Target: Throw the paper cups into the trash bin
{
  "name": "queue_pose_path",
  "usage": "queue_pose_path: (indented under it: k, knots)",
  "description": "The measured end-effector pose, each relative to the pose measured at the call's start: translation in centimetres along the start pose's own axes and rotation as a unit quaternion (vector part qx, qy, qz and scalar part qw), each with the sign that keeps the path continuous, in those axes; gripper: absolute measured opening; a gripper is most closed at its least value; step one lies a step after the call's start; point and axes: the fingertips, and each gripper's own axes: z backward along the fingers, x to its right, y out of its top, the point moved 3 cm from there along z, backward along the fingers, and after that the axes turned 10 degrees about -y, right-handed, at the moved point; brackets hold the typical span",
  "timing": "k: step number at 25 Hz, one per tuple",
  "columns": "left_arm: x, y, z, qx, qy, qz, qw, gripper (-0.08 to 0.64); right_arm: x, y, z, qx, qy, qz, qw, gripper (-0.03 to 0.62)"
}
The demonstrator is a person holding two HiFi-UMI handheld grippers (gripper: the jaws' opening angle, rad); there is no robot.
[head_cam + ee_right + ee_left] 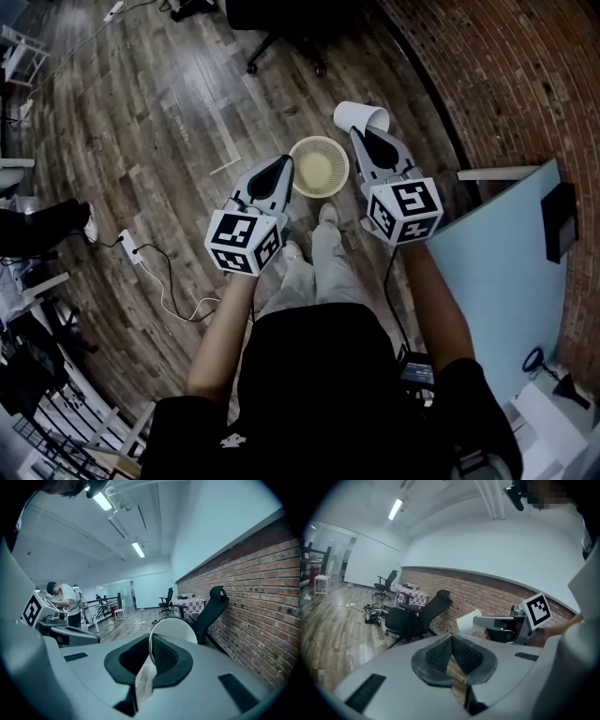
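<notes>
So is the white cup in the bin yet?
Out. The right claw pinches the cup by its wall, off to one side of the bin.

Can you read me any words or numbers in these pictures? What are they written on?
There are no words or numbers to read anywhere.
The left gripper and right gripper carry only black-and-white square patterns, not letters.
The paper cup is plain white, with no print.
The trash bin shows no label.
</notes>
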Motion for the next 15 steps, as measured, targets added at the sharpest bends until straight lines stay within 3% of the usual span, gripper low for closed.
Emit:
queue_pose_path:
  k: [8, 15]
  knots:
    - [-2.7, -2.9, -2.4, -0.033, 0.021, 0.025, 0.9989, 0.008, 1.4, -3.7, -5.5, -0.034, 0.01, -0.027, 0.999, 0.018]
    - [-4.6, -6.5, -4.0, -0.064, 0.029, 0.04, 0.9968, 0.008, 1.9, -9.6, -9.8, -0.079, 0.013, -0.045, 0.996, 0.018]
